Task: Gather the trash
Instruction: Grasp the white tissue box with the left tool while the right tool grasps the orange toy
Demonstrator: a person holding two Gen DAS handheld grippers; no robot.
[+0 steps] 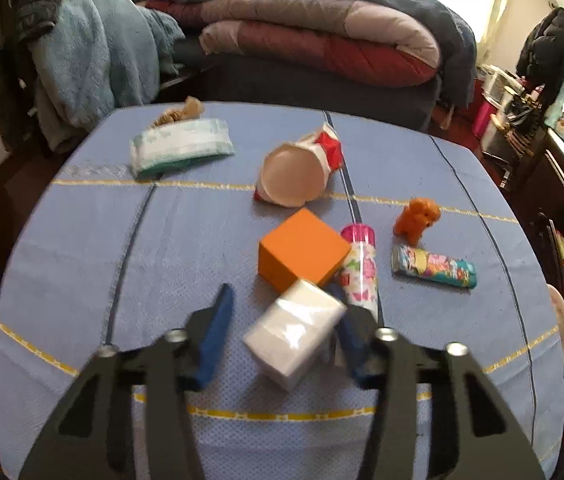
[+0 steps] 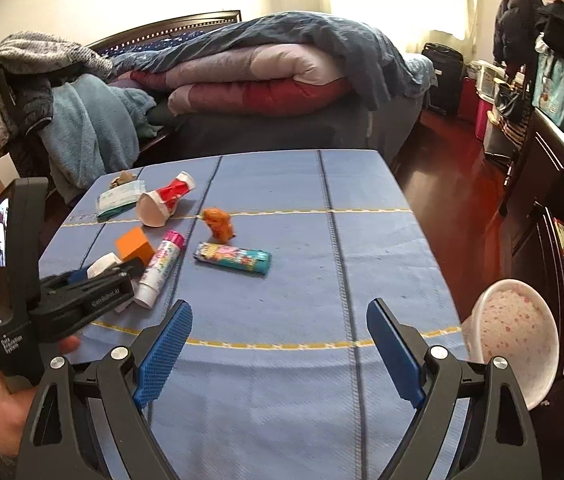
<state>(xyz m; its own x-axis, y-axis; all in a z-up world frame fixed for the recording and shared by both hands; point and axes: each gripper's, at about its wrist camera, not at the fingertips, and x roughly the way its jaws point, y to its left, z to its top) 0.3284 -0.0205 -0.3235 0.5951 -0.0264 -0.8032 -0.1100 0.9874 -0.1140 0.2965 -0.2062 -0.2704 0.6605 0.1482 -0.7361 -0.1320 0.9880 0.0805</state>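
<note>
Left gripper (image 1: 282, 320) jaws spread around white tissue pack (image 1: 294, 334), not pinching; orange box (image 1: 302, 254) touching behind. Right gripper (image 2: 279, 350) jaws spread, nothing between. Pink-speckled bowl (image 2: 514, 344) at table's (image 2: 382, 240) right edge, contents unclear.

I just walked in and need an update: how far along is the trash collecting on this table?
Barely started: nothing looks binned yet. In hand: the left gripper is open around the white tissue pack, not yet closed on it. The right gripper hovers open and empty. Left: the crushed paper cup and wipes pack lie on the table; the pink bin waits beside it.
</note>
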